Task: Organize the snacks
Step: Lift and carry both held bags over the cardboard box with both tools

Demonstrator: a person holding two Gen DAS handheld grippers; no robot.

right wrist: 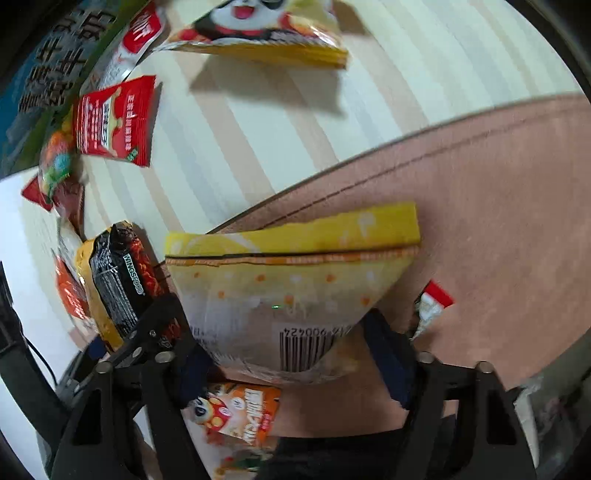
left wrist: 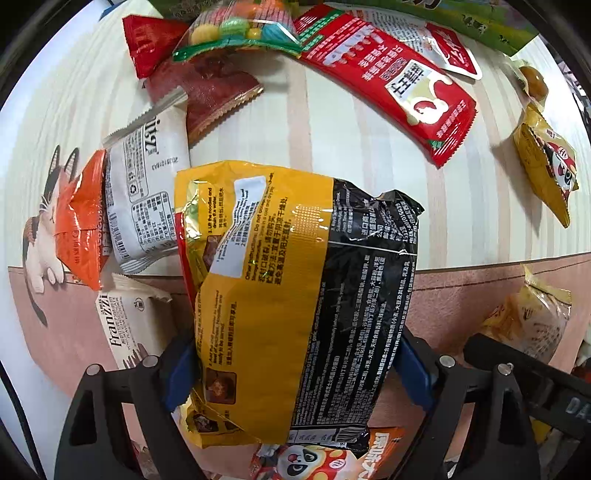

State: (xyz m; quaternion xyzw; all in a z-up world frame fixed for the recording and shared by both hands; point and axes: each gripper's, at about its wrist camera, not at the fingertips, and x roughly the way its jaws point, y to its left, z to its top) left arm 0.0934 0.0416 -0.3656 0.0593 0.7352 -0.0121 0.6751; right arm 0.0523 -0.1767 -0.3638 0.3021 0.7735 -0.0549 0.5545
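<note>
A yellow and black instant noodle packet (left wrist: 295,266) hangs above the table, and my left gripper (left wrist: 299,369) is shut on it, blue pads (left wrist: 177,373) pressing its two sides. The right wrist view shows that packet (right wrist: 118,280) at the left. A pale yellow snack bag (right wrist: 288,280) with a barcode sits in my right gripper (right wrist: 288,365), which is shut on its narrowed lower end. The same bag (left wrist: 528,321) shows at the right edge of the left wrist view.
On the striped cloth (left wrist: 332,147) lie a long red packet (left wrist: 388,85), white wafer packs (left wrist: 147,192), an orange packet (left wrist: 81,221), a candy bag (left wrist: 236,29) and a yellow panda bag (left wrist: 546,170). An orange panda bag (right wrist: 240,417) lies below the grippers on the pink band (right wrist: 480,184).
</note>
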